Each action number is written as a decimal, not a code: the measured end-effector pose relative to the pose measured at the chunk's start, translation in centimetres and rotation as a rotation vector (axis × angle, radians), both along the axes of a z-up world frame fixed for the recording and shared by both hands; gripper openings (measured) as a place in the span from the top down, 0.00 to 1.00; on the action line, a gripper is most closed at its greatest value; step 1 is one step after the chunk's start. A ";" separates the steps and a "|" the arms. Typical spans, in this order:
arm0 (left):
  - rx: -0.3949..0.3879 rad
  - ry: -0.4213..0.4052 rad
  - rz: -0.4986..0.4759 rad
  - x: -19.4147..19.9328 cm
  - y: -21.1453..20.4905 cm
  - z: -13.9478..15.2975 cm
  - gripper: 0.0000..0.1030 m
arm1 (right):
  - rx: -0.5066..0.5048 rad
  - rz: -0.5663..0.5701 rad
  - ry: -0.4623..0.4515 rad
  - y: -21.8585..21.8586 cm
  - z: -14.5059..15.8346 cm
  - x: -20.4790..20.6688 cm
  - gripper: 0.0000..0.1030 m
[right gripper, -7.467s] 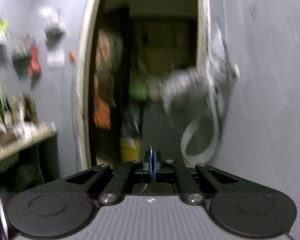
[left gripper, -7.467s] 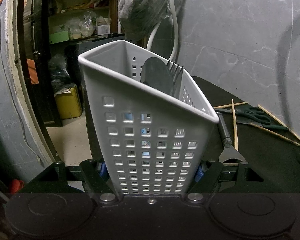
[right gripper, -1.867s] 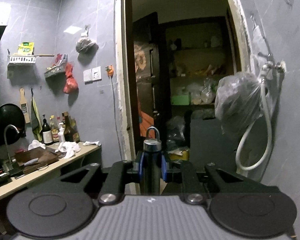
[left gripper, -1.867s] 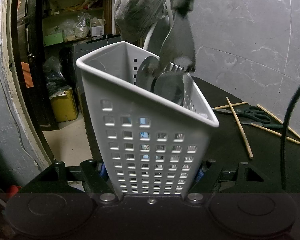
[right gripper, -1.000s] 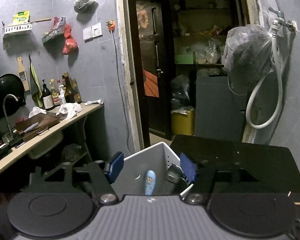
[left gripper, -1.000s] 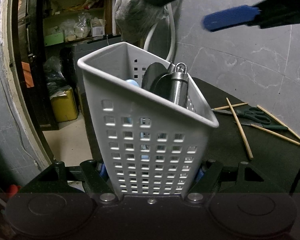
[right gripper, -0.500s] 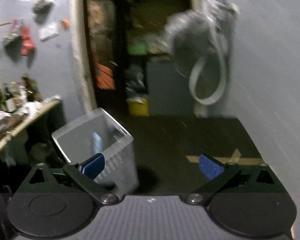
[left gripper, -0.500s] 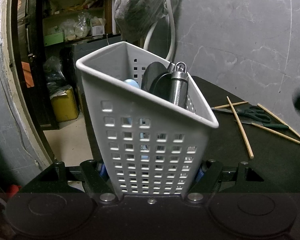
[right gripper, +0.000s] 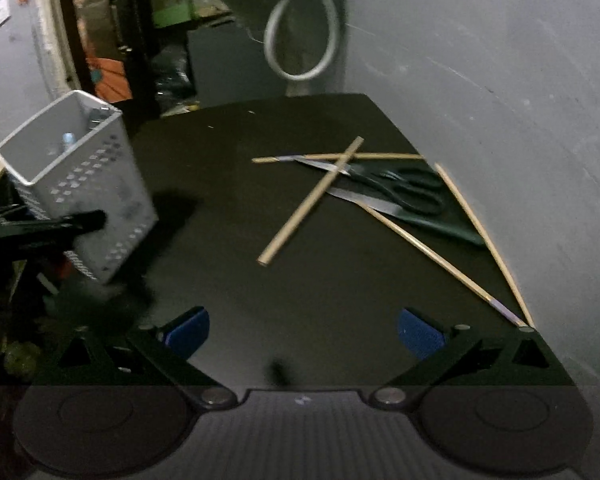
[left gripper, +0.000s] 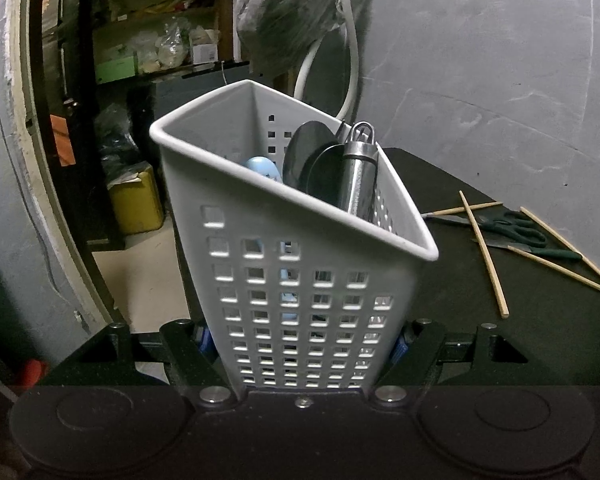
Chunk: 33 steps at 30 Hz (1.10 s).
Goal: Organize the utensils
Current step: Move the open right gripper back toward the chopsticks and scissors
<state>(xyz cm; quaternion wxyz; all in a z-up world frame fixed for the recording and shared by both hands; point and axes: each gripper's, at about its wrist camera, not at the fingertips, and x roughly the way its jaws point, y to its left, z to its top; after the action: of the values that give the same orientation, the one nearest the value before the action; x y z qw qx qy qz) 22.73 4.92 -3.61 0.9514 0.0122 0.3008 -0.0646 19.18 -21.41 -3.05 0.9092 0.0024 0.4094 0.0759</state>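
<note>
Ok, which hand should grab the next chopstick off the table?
Right. The right gripper is open and empty, facing the chopsticks, scissors and knife on the table. The left gripper is shut on the white basket.

Black claw [right gripper: 304, 332] linkages, 2 blue pads [right gripper: 420, 338], silver screws.

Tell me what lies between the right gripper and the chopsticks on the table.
Nothing: in the right wrist view only bare black table separates the open right gripper from the nearest chopstick.
</note>
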 end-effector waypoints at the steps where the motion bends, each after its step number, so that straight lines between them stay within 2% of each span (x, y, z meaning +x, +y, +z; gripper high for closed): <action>1: 0.000 0.001 0.004 0.0 0.0 0.0 0.26 | 0.001 -0.008 0.005 -0.2 -0.1 0.3 0.00; 16: 0.010 0.013 0.106 0.1 -1.7 0.1 0.26 | -0.016 -0.009 0.025 -4.7 -1.9 1.9 0.00; 26: 0.039 0.037 0.208 0.8 -3.3 0.1 0.24 | 0.007 0.054 -0.011 -6.8 -3.0 3.0 0.00; 33: 0.064 0.055 0.251 1.3 -4.5 0.2 0.23 | 0.017 0.047 -0.058 -8.4 -3.7 3.7 0.00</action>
<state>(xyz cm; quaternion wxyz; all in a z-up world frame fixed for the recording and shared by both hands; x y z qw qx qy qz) 24.00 0.46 -3.37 0.9426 0.0033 0.3278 0.0642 22.85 -29.80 -6.74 0.9186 -0.0019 0.3822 0.1008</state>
